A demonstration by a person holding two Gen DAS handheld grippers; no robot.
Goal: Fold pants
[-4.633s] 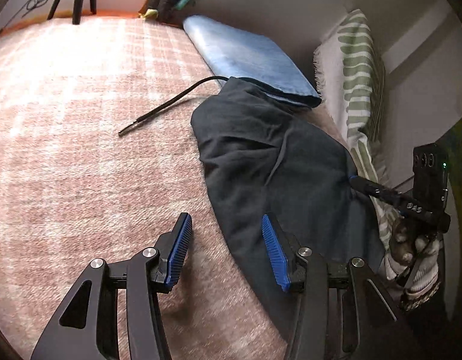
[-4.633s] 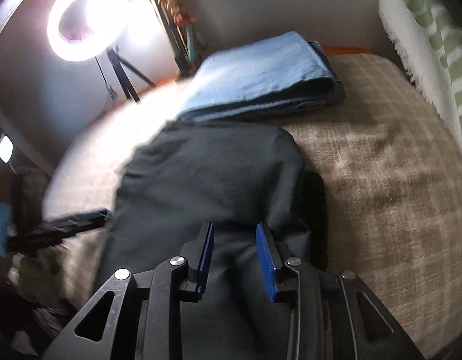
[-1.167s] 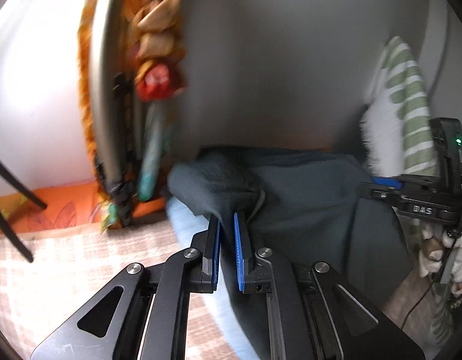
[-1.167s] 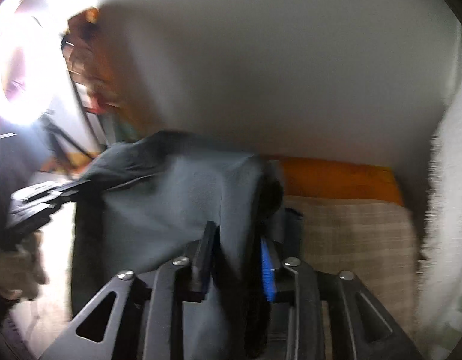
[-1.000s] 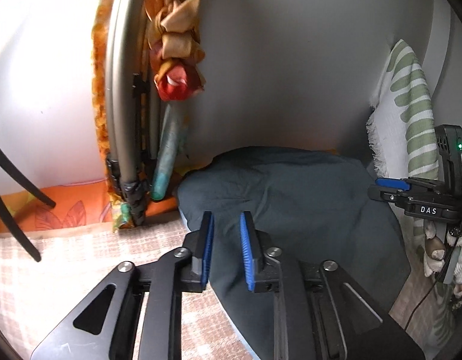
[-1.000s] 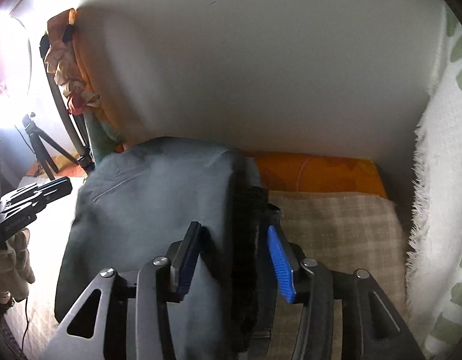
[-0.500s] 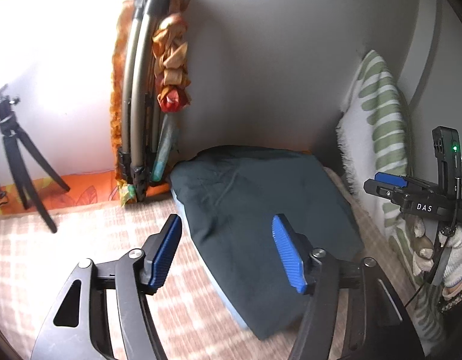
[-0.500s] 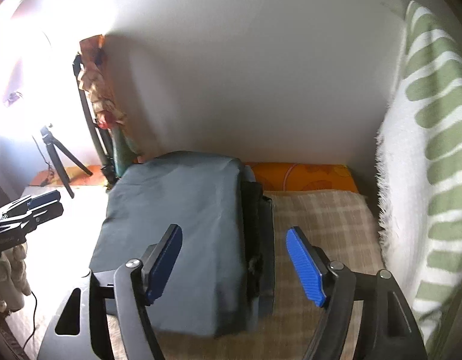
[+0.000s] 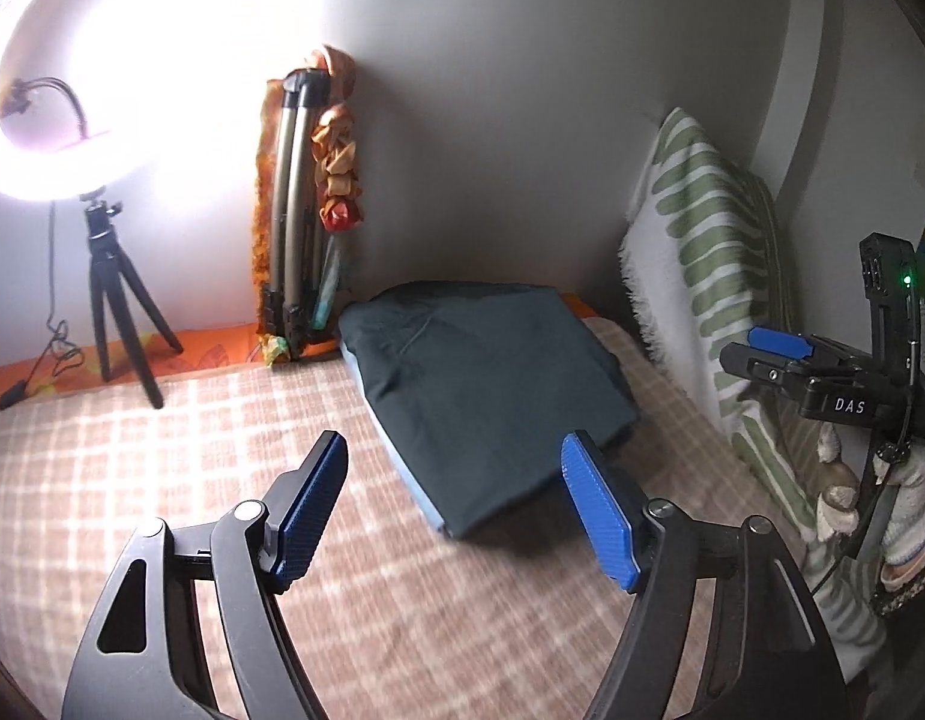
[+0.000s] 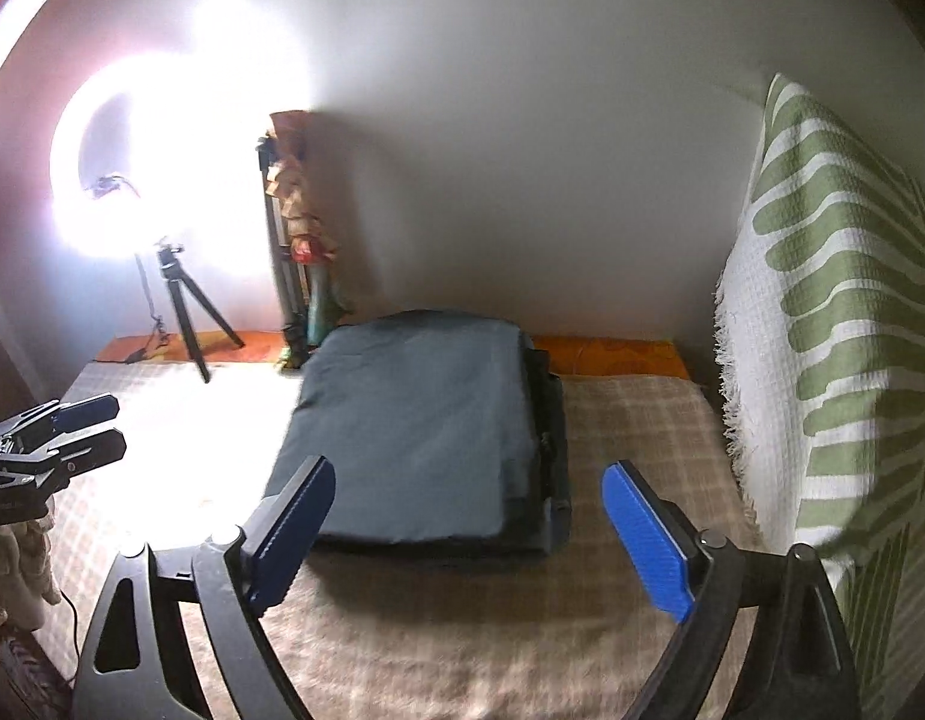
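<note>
Folded pants (image 10: 414,420) lying on a light-blue folded cloth (image 9: 402,468) at the far edge of the checked bed cover (image 9: 162,450).

I am holding the left gripper (image 9: 462,510) and the right gripper (image 10: 474,534) above the cover on the near side of the pants, each with its blue pads spread wide and gripping nothing. A striped green-and-white blanket (image 10: 834,312) is hanging along the right edge; a ring light (image 9: 72,60) on its tripod (image 9: 117,312) is glaring at the far left corner.
</note>
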